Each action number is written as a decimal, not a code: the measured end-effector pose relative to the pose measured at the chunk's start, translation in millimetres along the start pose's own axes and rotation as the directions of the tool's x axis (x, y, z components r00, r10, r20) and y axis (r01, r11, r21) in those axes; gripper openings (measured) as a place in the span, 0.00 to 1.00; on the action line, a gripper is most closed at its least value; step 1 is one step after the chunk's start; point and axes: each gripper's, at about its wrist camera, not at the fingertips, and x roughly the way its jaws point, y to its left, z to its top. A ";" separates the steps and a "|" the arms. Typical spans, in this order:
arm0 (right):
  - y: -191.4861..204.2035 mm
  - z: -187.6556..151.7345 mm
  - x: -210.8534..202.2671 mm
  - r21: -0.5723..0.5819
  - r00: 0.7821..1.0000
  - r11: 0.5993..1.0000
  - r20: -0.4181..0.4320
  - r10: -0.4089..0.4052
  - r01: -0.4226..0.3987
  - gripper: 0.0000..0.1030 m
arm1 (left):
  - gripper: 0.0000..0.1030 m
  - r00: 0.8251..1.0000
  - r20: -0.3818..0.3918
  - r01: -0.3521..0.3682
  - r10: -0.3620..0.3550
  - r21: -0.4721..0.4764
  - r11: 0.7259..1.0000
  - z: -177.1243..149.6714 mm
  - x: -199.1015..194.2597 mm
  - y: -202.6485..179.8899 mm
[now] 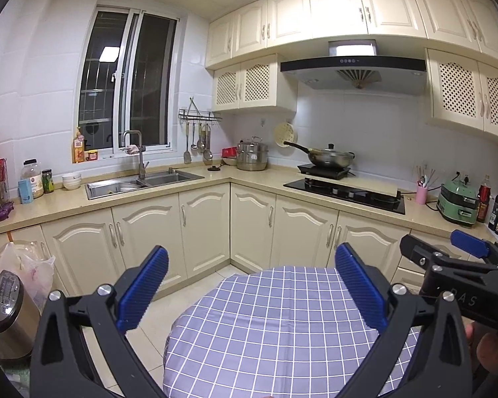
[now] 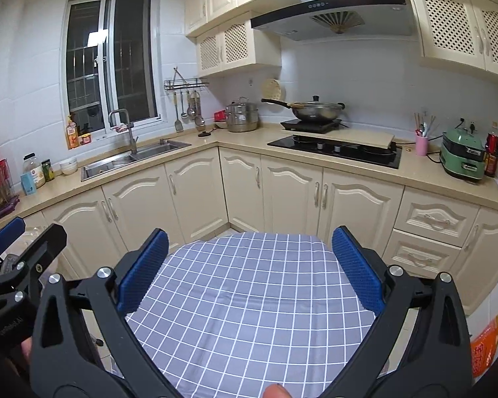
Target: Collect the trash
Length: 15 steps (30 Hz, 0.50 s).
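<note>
My left gripper (image 1: 251, 285) is open, its blue pads wide apart with nothing between them. It hovers above a round table (image 1: 265, 338) covered in a grey-blue checked cloth. My right gripper (image 2: 250, 268) is open too and empty, held over the same table (image 2: 249, 315). Each gripper shows in the other's view: the right gripper (image 1: 448, 252) at the right edge, the left gripper (image 2: 13, 242) at the left edge. No trash lies on the visible cloth. A clear plastic bag (image 1: 26, 265) hangs at the lower cabinets on the left.
An L-shaped counter carries a sink (image 1: 142, 182), a steamer pot (image 1: 252, 156), a wok (image 1: 328, 157) on a hob, a green cooker (image 1: 458, 205) and bottles. A steel appliance (image 1: 6, 311) stands at the left on the floor. An orange packet (image 2: 486, 345) lies low right.
</note>
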 end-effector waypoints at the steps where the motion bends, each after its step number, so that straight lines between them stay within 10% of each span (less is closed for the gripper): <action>1: 2.2 0.5 -0.4 -0.004 1.000 1.000 0.003 0.003 -0.003 0.94 | 0.96 1.000 0.002 -0.002 0.002 -0.003 1.000 0.3 -1.2 1.5; 15: 11.0 4.3 -1.3 -0.011 1.000 1.000 0.012 0.014 -0.013 0.94 | 0.96 1.000 0.029 -0.003 0.003 -0.018 1.000 5.0 -11.9 11.1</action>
